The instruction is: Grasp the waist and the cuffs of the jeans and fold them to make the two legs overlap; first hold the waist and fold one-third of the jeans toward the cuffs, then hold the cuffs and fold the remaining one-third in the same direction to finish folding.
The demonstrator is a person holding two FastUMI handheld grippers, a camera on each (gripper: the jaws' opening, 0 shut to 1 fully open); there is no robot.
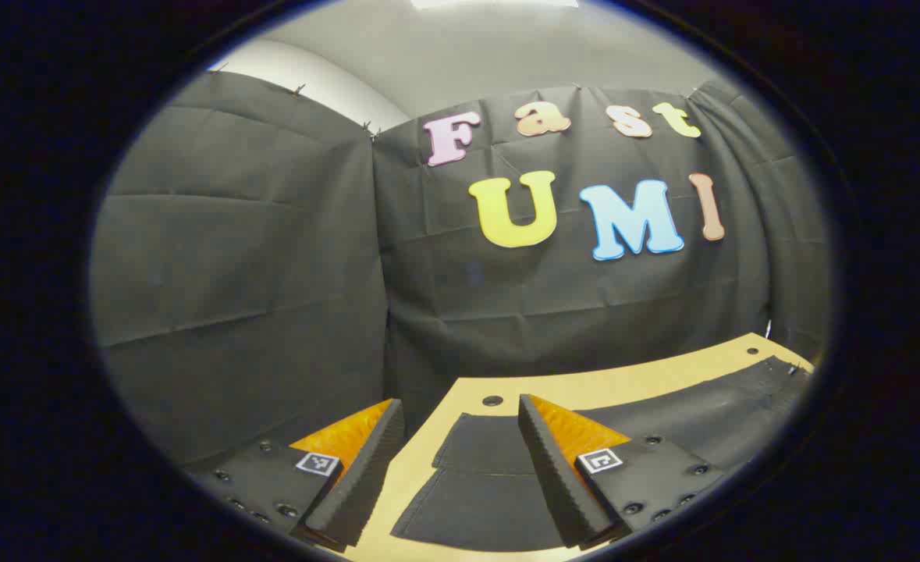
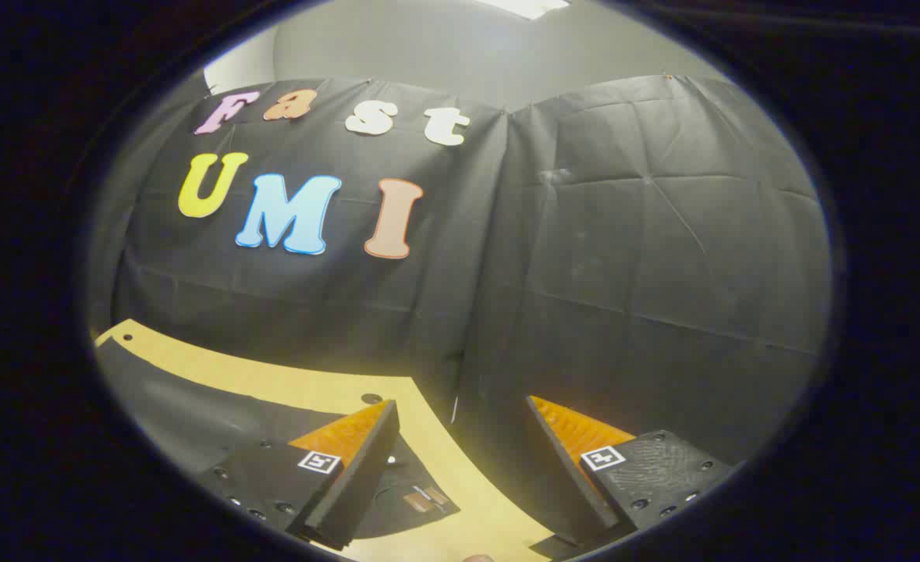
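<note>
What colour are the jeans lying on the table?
Black, clearest in the left gripper view: jeans on a tan table.

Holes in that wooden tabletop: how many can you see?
3: one beyond the jeans' cuffs, one at the far corner, one near the waist end. The jeans may hide more.

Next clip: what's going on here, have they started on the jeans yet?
Not yet. Dark jeans lie flat and unfolded on the tan table. The left tool hangs open above the cuff end, the right tool open above the waist end at the table's edge. Neither is gripping any fabric.
</note>
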